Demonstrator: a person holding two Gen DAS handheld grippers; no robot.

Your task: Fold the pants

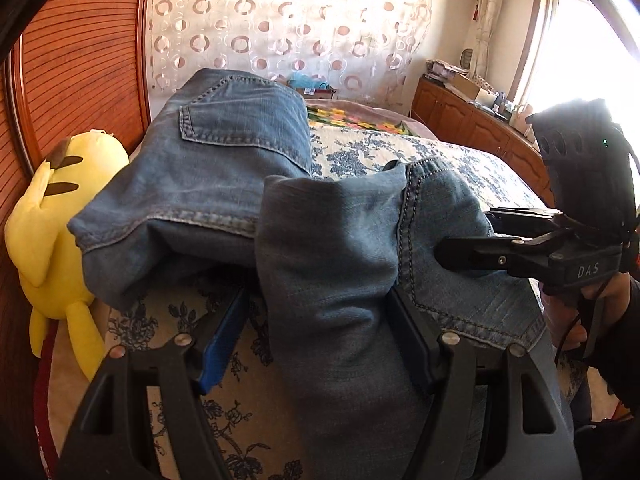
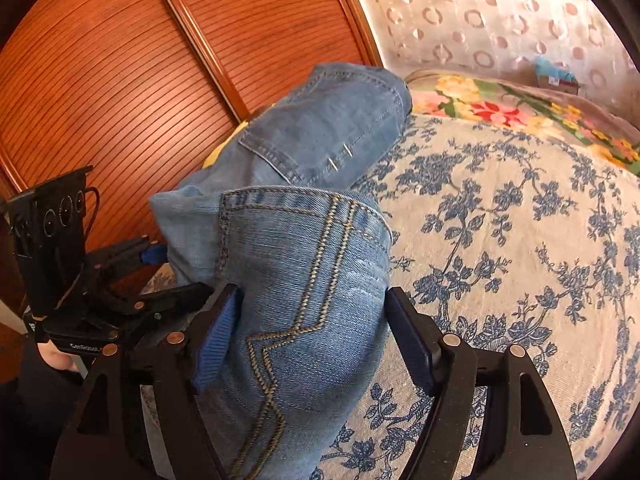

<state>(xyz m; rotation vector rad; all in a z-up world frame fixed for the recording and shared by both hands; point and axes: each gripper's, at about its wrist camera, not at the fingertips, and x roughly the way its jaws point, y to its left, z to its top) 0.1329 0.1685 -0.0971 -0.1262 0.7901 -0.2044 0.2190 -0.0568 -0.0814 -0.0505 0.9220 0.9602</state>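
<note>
**Jeans bunched between both grippers on the bed**

The blue jeans [image 1: 224, 160] are seen lying on the floral bedspread [image 2: 500, 240], doubled over. A fold is bracketed by the left gripper [image 1: 320, 320], jaws spread; whether it is pinched cannot be told. The right gripper [image 2: 316, 320] is likewise spread around denim, grip unclear.

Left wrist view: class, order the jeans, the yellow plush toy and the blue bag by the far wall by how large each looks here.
1. jeans, nearest the camera, which inflates them
2. yellow plush toy
3. blue bag, far away, so small
</note>
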